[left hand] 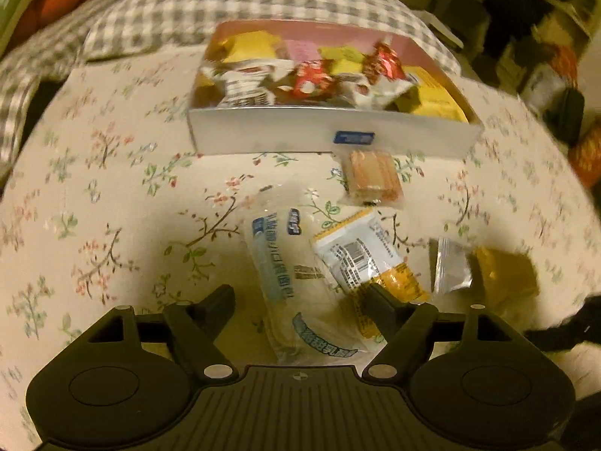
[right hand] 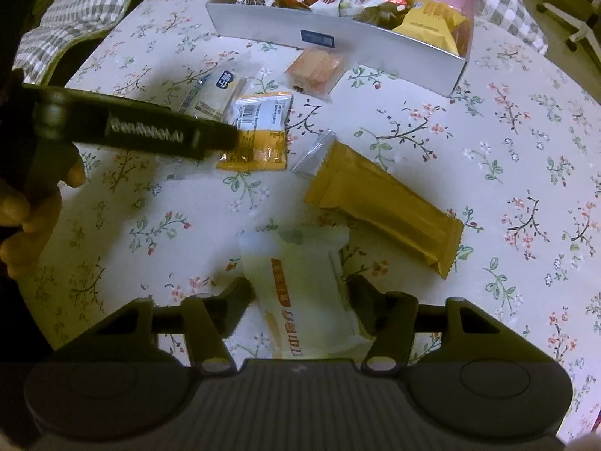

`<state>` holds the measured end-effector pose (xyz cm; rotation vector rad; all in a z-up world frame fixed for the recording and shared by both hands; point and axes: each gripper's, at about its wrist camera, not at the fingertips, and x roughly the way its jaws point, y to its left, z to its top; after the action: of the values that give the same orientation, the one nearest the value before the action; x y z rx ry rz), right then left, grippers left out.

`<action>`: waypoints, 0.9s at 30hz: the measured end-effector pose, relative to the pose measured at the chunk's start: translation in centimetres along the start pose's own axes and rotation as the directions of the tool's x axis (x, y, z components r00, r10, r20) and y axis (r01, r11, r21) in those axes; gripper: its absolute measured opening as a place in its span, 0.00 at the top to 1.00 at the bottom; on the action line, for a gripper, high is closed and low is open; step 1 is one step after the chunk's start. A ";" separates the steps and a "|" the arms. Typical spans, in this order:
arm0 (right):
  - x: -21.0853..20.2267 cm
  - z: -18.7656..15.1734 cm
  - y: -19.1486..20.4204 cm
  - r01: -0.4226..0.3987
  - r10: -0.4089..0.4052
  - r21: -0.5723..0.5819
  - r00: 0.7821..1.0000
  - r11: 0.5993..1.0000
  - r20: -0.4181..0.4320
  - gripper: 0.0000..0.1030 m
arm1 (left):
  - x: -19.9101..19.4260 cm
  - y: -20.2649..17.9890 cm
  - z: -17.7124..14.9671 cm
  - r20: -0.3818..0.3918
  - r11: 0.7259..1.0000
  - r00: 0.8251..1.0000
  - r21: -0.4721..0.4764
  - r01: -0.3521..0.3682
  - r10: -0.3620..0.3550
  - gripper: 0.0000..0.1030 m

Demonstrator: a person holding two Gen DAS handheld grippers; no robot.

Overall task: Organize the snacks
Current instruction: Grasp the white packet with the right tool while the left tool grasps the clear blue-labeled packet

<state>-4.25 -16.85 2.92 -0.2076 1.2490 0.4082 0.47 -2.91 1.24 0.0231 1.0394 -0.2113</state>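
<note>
Right gripper [right hand: 298, 302] is straddling the pale bun packet [right hand: 300, 285], jaws partly closed about it, grip unconfirmed. Packet's long axis is running toward the snack box [right hand: 338, 43]. Left gripper [left hand: 300, 297] is hanging open over the clear-wrapped roll [left hand: 285, 263], nearer the box.

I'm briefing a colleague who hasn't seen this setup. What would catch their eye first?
The open box at the far side of the flowered tablecloth, heaped with bright wrapped snacks. Nearer, loose packets lie scattered, above all a mustard-yellow bar at centre. The right gripper straddles a pale packet, and the left gripper is over a clear-wrapped bun.
</note>
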 end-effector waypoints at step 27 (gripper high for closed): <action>-1.0 1.1 -0.7 -0.057 0.051 0.076 0.995 0.995 0.084 0.60 | -0.3 2.2 0.5 0.026 0.998 0.999 -0.053 -0.027 0.029 0.82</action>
<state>-3.26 -17.22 4.13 -0.0894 1.1898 0.4094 1.15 -0.73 1.59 -0.0127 1.0168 -0.1583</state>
